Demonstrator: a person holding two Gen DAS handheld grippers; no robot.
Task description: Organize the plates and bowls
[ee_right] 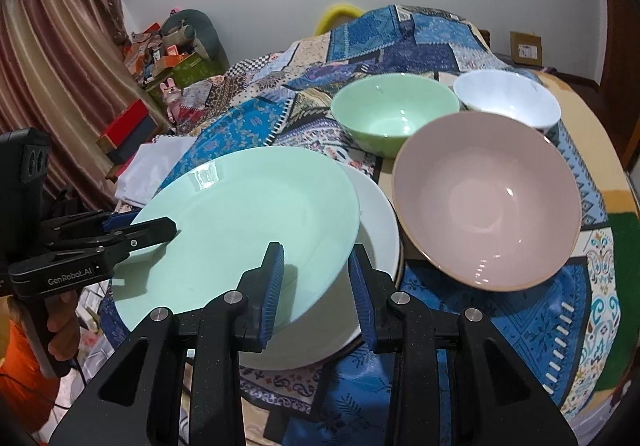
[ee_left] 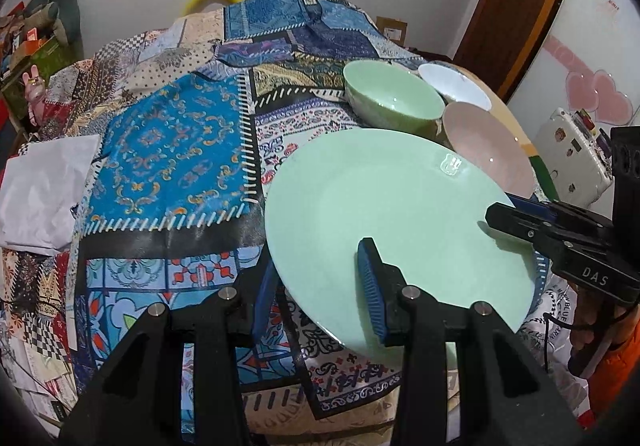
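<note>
A mint green plate [ee_left: 400,205] [ee_right: 248,221] is tilted above a white plate [ee_right: 376,213] on the patchwork tablecloth. My left gripper [ee_left: 320,282] straddles its near-left rim, one finger over and one under; it also shows in the right wrist view [ee_right: 148,230]. My right gripper [ee_right: 316,278] straddles the opposite rim and shows in the left wrist view [ee_left: 516,217]. Both look closed on the plate. A pink bowl [ee_right: 488,197] [ee_left: 488,145], a green bowl [ee_right: 392,113] [ee_left: 392,97] and a white bowl [ee_right: 508,97] [ee_left: 456,85] stand beyond.
White paper [ee_left: 44,189] lies at the table's left edge. A covered hump of cloth [ee_left: 304,21] rises at the back. Boxes and clutter [ee_right: 168,57] stand by the curtain at left. A white appliance [ee_left: 572,157] is off the right side.
</note>
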